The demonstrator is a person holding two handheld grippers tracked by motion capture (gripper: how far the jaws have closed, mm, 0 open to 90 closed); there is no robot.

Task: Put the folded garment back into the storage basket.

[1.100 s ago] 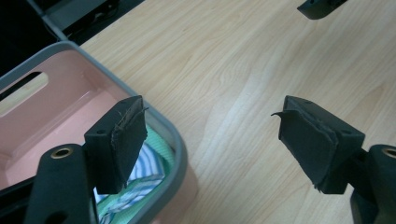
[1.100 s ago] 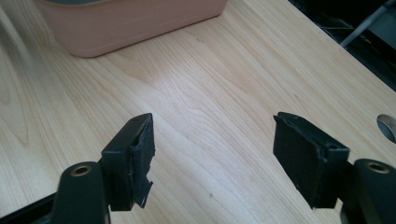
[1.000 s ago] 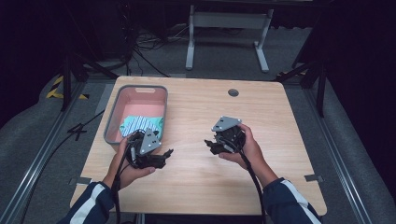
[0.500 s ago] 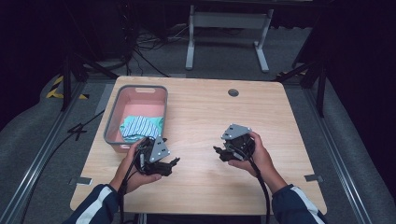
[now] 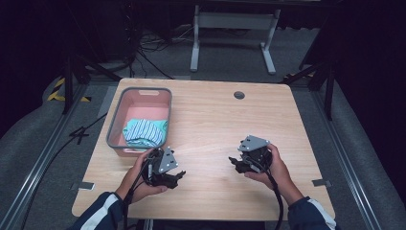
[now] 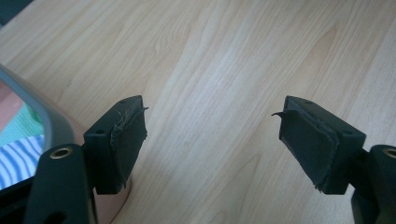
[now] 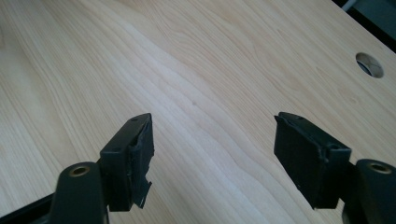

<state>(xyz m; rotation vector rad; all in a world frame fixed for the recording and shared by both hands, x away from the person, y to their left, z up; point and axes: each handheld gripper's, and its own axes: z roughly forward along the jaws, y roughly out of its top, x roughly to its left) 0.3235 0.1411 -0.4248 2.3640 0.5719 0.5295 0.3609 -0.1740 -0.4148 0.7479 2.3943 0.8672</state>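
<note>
Nearby, striped cloth [image 5: 142, 132] fills a rounded grey-rimmed pink basket [image 5: 115, 120].

Lab or recording studio, not a home. Light wood table [image 5: 210, 120] with a round cable hole [image 5: 239, 95] stands alone on grey carpet [image 5: 28, 143], dark surroundings all round. Metal floor rails [image 5: 38, 167] run along both sides of the table. Loose black cables [image 5: 148, 48] lie on the floor behind, next to a grey metal stand frame [image 5: 230, 28]. Yellow-black hazard tape [image 5: 60, 88] at left. Black tripod-like legs [image 5: 311, 72] at right.
</note>
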